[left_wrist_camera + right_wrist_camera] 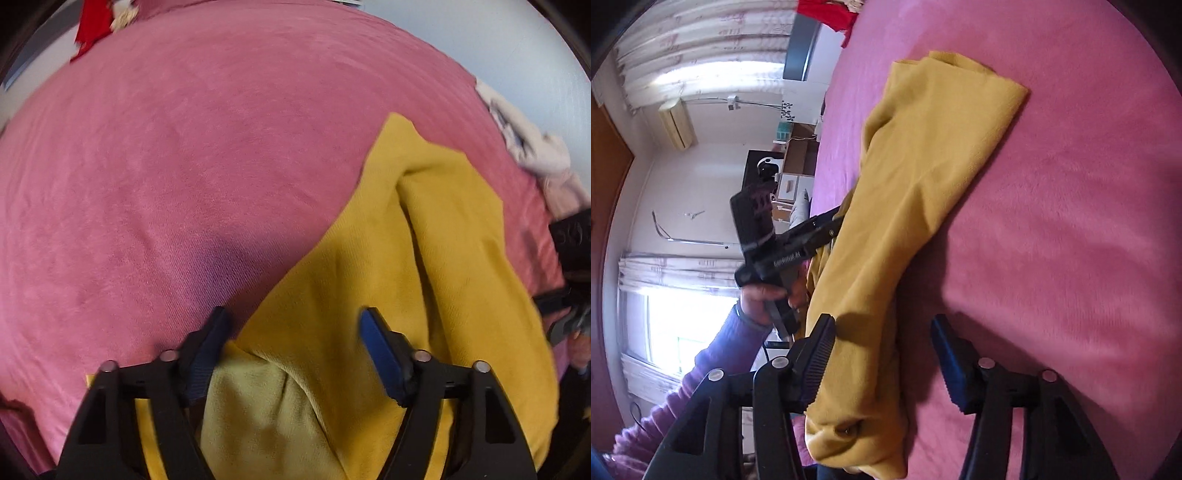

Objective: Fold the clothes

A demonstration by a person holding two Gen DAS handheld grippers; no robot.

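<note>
Yellow garment lies on a pink bed cover, bunched lengthwise into a long strip w/ folds and creases.

Left gripper: jaws apart, pointing steeply down. Near end of the garment sits between them; a paler inner layer bulges up by the left-hand pad, cloth looks to touch that pad, but the other pad stands clear of it w/ a gap. Not clamped. Rest of the garment runs ahead & to the right of the jaws; bare pink cover to their left.

Right gripper: jaws apart too. Other end of the garment lies between them, nearer the left-hand pad, close to or brushing it; right-hand pad is over bare cover, well off the cloth. Not clamped either. Garment stretches away ahead of the jaws to a folded far end.

In the right wrist view the left gripper shows ahead-left of the jaws, at the garment's edge, held by a hand in a purple sleeve.

Red cloth far ahead at bed's edge; pale clothes pile far right.
</note>
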